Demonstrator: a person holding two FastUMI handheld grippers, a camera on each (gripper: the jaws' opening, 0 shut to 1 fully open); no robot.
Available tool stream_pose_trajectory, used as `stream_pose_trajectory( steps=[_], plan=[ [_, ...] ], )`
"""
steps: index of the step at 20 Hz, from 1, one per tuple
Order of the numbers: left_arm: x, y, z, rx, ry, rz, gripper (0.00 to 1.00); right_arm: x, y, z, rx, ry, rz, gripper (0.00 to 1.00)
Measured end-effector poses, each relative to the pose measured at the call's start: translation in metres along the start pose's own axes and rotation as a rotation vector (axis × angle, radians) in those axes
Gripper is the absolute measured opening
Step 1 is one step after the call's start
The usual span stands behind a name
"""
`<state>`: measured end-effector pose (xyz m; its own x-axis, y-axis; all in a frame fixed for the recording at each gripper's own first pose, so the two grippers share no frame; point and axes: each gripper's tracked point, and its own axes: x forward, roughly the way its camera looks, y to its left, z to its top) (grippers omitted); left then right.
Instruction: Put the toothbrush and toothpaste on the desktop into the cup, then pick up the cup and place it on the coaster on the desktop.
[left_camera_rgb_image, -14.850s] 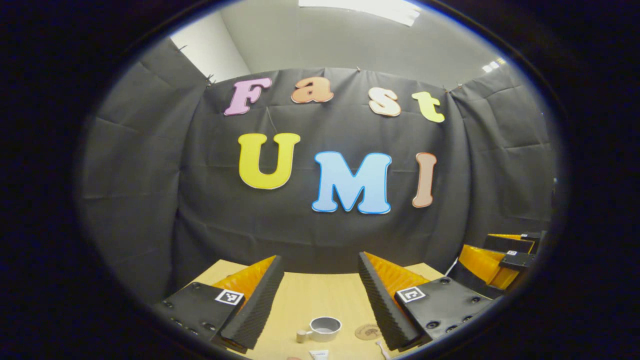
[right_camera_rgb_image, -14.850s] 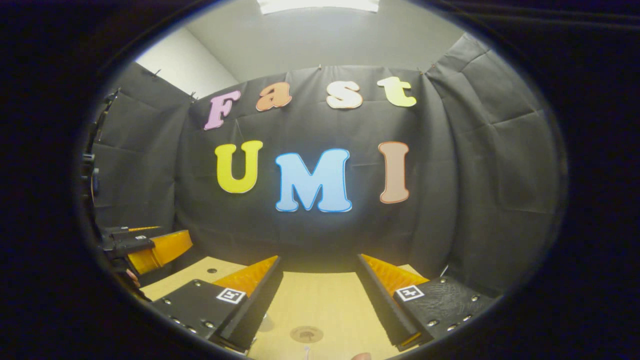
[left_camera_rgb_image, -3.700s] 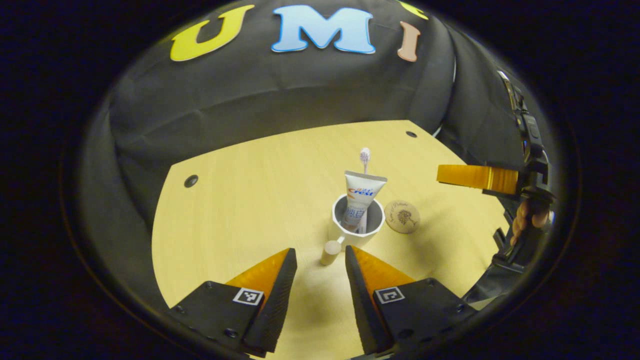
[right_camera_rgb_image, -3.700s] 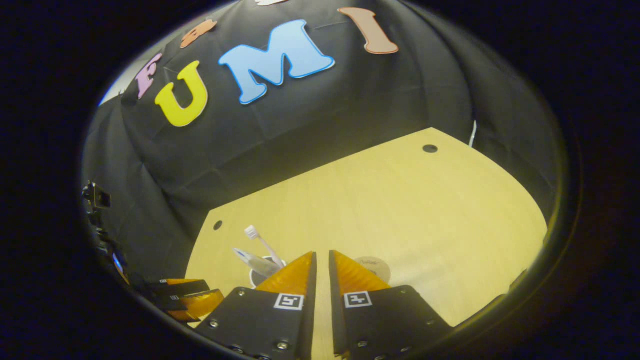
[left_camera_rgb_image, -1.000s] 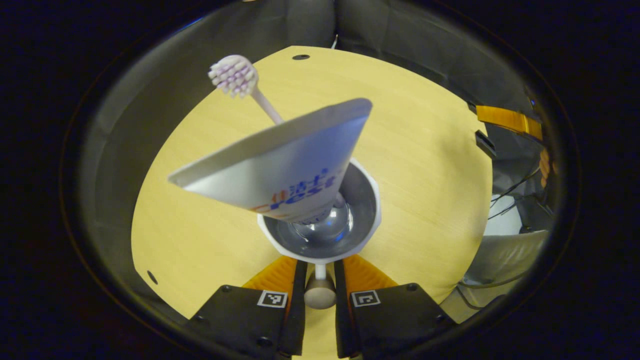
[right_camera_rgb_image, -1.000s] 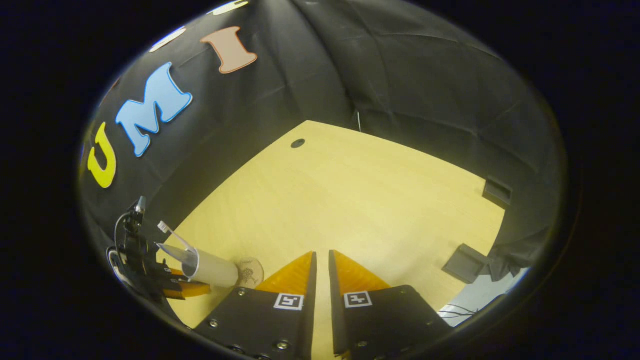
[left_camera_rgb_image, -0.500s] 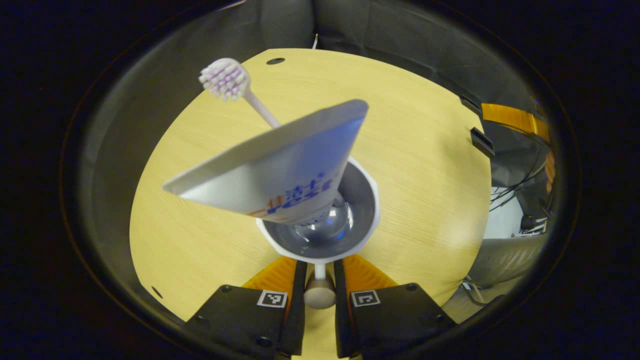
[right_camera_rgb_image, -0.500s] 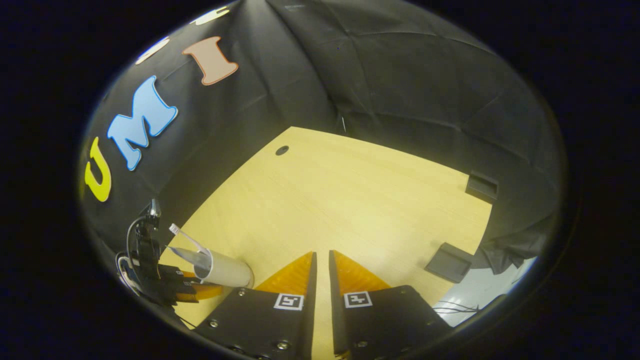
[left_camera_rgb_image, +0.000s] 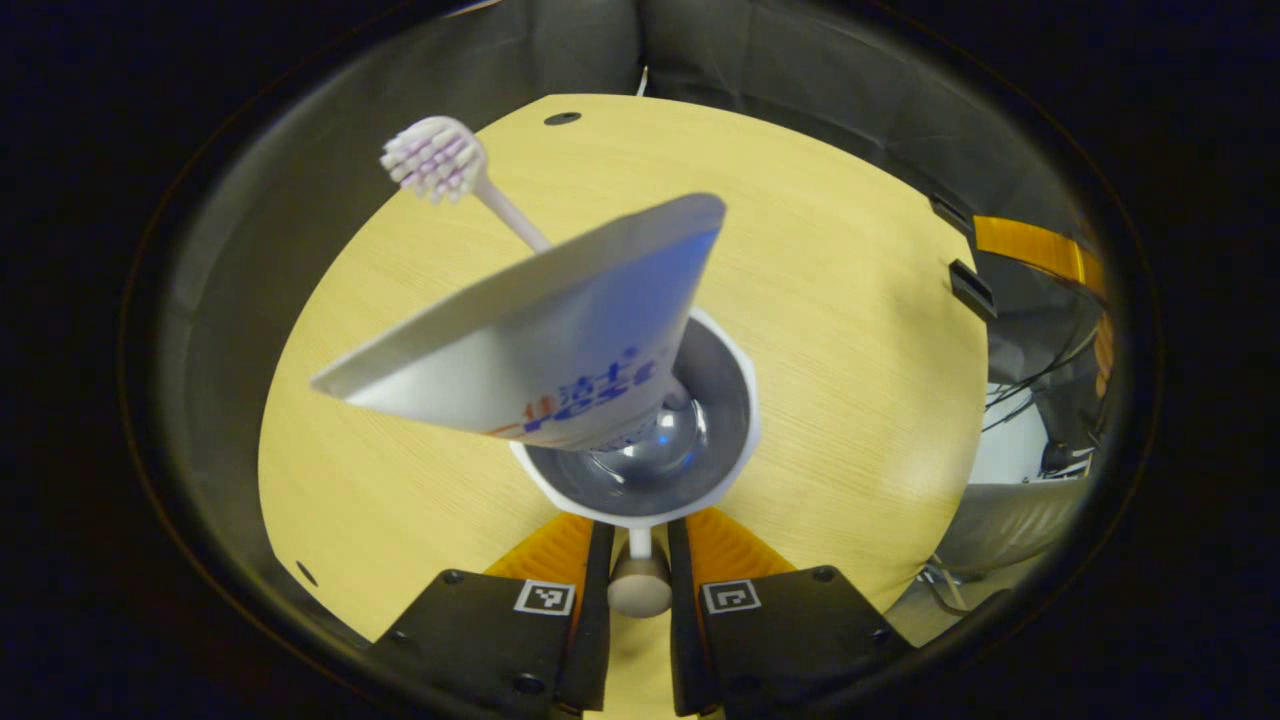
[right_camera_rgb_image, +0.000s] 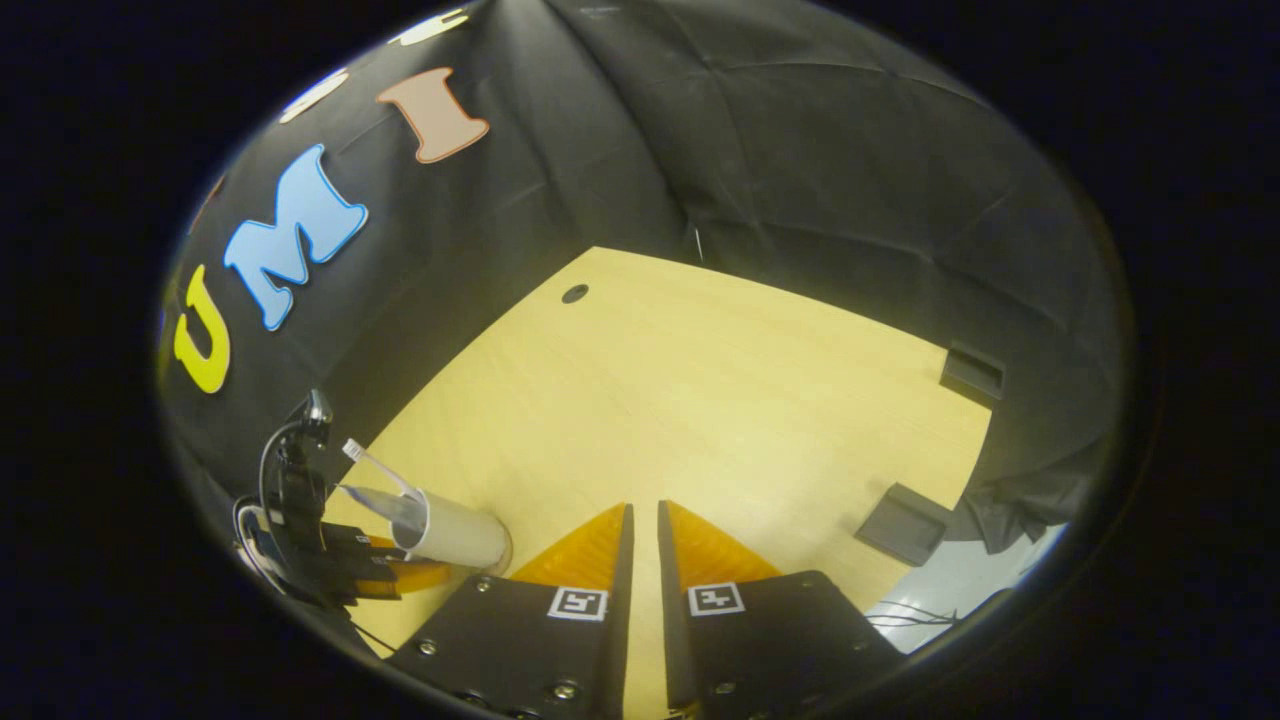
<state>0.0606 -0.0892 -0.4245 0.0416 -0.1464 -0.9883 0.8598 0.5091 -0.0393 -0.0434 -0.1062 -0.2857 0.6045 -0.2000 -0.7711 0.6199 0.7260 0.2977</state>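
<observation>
From above, the left gripper view looks into a white cup (left_camera_rgb_image: 735, 455) with a grey inside. A toothpaste tube (left_camera_rgb_image: 540, 340) and a toothbrush (left_camera_rgb_image: 432, 158) stand in it, leaning toward the upper left. My left gripper (left_camera_rgb_image: 640, 548) is shut on the cup's handle (left_camera_rgb_image: 640, 588). In the right gripper view the cup (right_camera_rgb_image: 455, 537) stands low on the left with the left gripper (right_camera_rgb_image: 345, 570) behind it. A thin curved edge of the coaster (right_camera_rgb_image: 509, 548) peeks out at its base. My right gripper (right_camera_rgb_image: 640, 520) is shut on nothing, to the right of the cup.
The wooden table (right_camera_rgb_image: 720, 400) has a small round hole (right_camera_rgb_image: 575, 293) near its far corner. Two dark flat blocks (right_camera_rgb_image: 905, 523) sit at its right edge. The other gripper (left_camera_rgb_image: 1040, 250) and a hand show at the far right of the left gripper view, above cables.
In the right gripper view the cup has moved right and now covers the coaster that lay beside it a second ago. The left gripper keeps its hold on the handle.
</observation>
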Motion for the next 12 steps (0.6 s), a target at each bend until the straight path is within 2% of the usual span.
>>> stream_pose_trajectory(
  steps=[5, 7, 8, 9, 10, 12],
  plan=[
    [0.002, 0.005, -0.005, 0.024, 0.03, 0.026, 0.34, -0.001, 0.004, 0.001, 0.018, 0.001, 0.01, 0.15],
    [0.0, 0.004, -0.012, 0.041, 0.041, 0.037, 0.39, -0.003, 0.005, 0.002, 0.023, 0.002, 0.013, 0.15],
    [0.0, 0.005, -0.013, 0.05, 0.04, 0.042, 0.38, -0.003, 0.005, 0.002, 0.025, 0.004, 0.014, 0.15],
    [0.0, 0.004, -0.014, 0.057, 0.042, 0.047, 0.42, -0.003, 0.006, 0.002, 0.027, 0.006, 0.014, 0.15],
    [0.0, 0.006, -0.016, 0.059, 0.04, 0.05, 0.38, -0.005, 0.005, -0.001, 0.028, 0.008, 0.015, 0.15],
    [-0.002, 0.006, -0.018, 0.045, 0.032, 0.057, 0.38, -0.006, 0.003, -0.004, 0.027, 0.01, 0.017, 0.15]
  ],
)
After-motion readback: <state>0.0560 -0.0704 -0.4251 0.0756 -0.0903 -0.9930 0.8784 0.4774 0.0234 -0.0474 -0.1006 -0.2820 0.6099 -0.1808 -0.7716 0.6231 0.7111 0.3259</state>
